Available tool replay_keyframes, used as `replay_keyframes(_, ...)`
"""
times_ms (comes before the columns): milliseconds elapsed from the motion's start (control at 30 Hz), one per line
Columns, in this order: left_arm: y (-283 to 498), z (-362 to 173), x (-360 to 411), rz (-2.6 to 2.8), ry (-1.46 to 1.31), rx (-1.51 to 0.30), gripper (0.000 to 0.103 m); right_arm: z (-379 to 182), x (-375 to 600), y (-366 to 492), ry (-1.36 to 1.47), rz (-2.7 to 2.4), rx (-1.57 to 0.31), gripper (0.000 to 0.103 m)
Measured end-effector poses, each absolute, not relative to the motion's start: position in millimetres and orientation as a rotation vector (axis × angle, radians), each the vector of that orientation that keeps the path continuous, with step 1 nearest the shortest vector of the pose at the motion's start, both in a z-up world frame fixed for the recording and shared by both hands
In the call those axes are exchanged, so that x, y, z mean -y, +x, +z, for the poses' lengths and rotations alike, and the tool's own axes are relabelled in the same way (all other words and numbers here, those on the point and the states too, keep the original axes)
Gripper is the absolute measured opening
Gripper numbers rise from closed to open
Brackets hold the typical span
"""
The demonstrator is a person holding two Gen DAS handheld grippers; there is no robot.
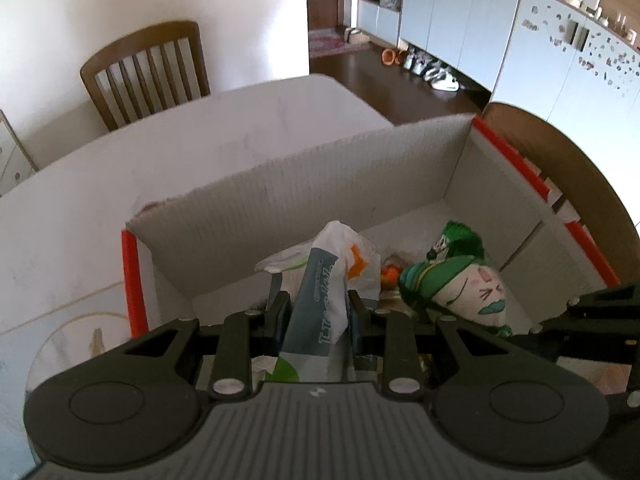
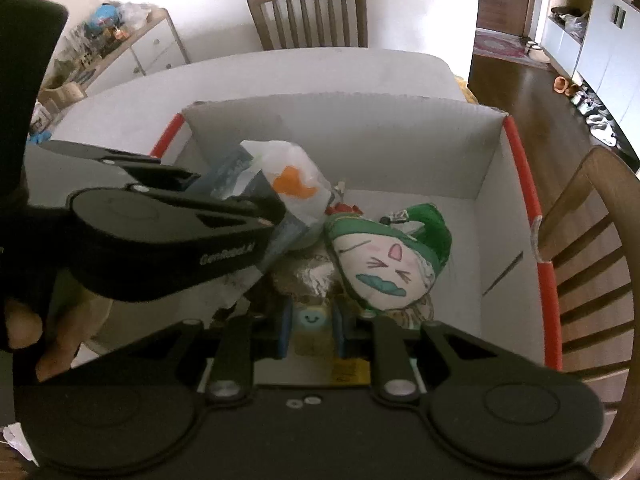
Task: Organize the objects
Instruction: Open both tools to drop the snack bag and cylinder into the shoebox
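Observation:
A white cardboard box [image 1: 304, 184] with red edges [image 2: 524, 184] stands on the table. My left gripper [image 1: 318, 312] is shut on a grey-and-white plastic packet [image 1: 316, 304] and holds it over the box; it also shows in the right wrist view [image 2: 256, 184]. My right gripper [image 2: 311, 324] is shut on a small yellow box with a blue smiling face [image 2: 312, 328], low inside the cardboard box. A green-and-white plush toy with a drawn face [image 2: 384, 256] lies in the box beside both [image 1: 460, 284].
A foil-wrapped item [image 2: 308, 276] and small orange things [image 1: 390, 274] lie on the box floor. A wooden chair [image 2: 308, 12] stands behind the white table [image 1: 80, 208], another chair [image 2: 592, 240] at the box's right. Cabinets [image 1: 460, 20] line the far wall.

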State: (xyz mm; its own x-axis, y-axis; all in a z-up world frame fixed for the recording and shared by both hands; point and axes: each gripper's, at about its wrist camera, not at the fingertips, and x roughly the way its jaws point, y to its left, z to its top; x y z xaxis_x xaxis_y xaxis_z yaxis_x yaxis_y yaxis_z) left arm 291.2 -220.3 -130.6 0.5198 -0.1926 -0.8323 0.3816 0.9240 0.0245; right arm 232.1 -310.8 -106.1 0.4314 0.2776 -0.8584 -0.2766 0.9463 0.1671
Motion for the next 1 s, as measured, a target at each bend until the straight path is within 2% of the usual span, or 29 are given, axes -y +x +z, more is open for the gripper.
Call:
replay_keyframes(167,292,-140,219,-0.353,0.217,-0.989,0.028,-109,313,238,-0.008,0.346,-1.068,0.019)
replay_keyframes(433,293,-143,220,-0.376,0.218,-1.007,0.031,-107,312,237,0.014,0.355,-1.066,0.029)
replay_keyframes(533,291,-140,219,-0.391,0.214,-1.005,0.043,-102,314,234,0.029,0.366,-1.058,0.038)
replay_keyframes(600,288,-138,218,-0.398,0.210,-0.992,0.061,-98,316,232,0.038,0.376,-1.053,0.042)
replay_keyframes(1000,258,-111,200,-0.446,0.170,-0.920,0.063,-71,323,202,0.053,0.394,-0.997,0.054)
